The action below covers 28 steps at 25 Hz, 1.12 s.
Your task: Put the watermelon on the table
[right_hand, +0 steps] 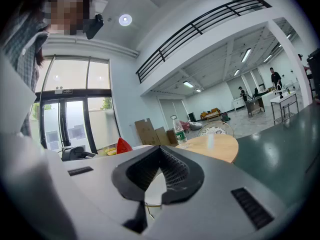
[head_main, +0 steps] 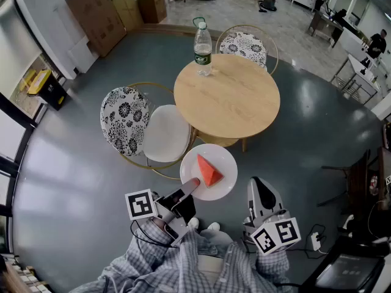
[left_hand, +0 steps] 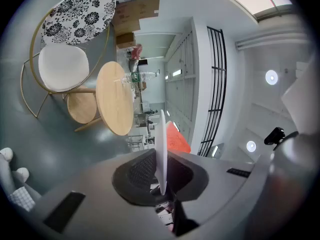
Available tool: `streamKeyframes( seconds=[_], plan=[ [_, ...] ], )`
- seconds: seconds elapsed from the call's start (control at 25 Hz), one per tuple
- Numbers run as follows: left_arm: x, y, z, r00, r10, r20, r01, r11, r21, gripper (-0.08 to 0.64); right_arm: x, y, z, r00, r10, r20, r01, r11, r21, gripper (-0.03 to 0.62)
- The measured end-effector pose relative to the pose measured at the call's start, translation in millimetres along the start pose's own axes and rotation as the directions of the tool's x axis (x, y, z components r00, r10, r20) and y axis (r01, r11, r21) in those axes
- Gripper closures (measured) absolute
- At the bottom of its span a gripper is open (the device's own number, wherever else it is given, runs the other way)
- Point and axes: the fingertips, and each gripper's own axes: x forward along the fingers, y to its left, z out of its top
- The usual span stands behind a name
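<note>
Table point(head_main: 235, 99) | bottle point(head_main: 202, 47) at far edge | chair point(head_main: 165, 133) alongside (patterned back)

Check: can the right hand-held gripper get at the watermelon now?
Probably yes. The watermelon lies exposed on the plate that the left hand-held gripper holds, and the right hand-held gripper sits just beside it with nothing between.

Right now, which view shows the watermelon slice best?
The head view: the whole watermelon slice lies on the white plate, whose rim the left gripper clamps. The left gripper view sees the plate edge-on, hiding part of the slice. The right gripper view catches only a red tip.
</note>
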Motion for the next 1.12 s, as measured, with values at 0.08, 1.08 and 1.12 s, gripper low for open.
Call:
streamKeyframes(
  seconds=[0.08,1.08,1.12],
  plan=[
    [-0.8,-1.3,0.6,1.000,0.000,0.000,0.000,1.000,0.000,0.531,0.4,1.4,1.0,1.000,0.001,0.001,-0.001,1.000,0.001,0.584],
    [-12.4,-0.3,2.6,1.000,-0.016,-0.012,0.016,1.000,-0.024,0.531,16.8,27.0,-35.2,0.989,0.109,-0.100,-0.043,0.859,0.510,0.521],
    [-12.9,-0.3,2.5,1.000,-0.016,-0.015,0.016,1.000,-0.025,0.531,17.0,29.1,-36.1,0.988,0.115,-0.101,-0.046,0.852,0.521,0.512]
  ],
)
